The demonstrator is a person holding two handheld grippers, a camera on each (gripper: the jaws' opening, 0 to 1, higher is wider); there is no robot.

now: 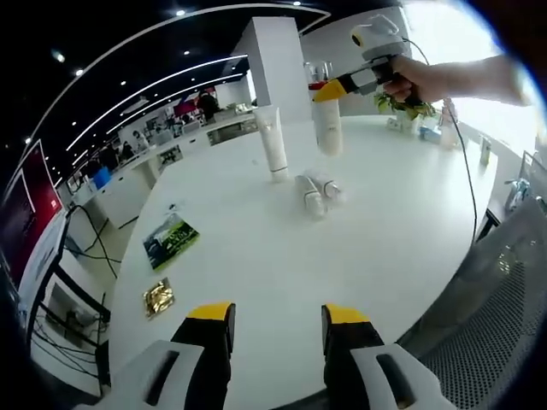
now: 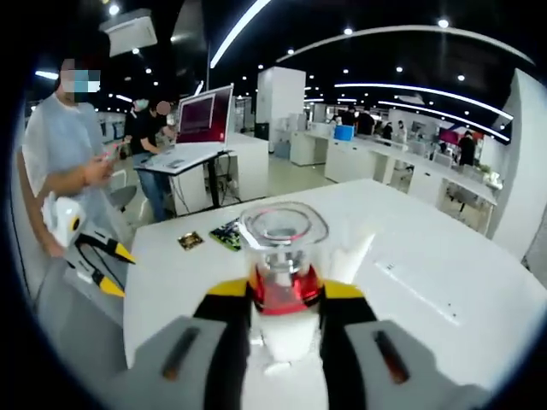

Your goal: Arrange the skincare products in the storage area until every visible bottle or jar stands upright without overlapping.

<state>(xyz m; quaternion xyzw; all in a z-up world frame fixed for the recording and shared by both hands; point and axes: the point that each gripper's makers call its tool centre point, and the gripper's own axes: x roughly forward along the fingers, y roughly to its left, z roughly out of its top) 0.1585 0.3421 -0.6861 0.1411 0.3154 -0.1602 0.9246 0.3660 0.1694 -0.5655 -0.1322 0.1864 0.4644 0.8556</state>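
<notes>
Holding bottle: my right gripper [image 2: 285, 299] clamps the clear-capped bottle [image 2: 283, 256] at its red collar, upright above the white table [image 1: 282, 256] for standing it.
Lying bottles: two [image 1: 317, 192] toppled beside the upright tube [image 1: 273, 141].
Left gripper [image 1: 278, 329]: jaws apart, empty, back at the near edge.

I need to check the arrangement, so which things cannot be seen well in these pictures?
- Held bottle, right gripper view: lower body hidden behind the right gripper.
- Same bottle, left gripper view: too blurred to read a label.
- Two lying tubes, left gripper view: too small to tell whether they overlap.
</notes>
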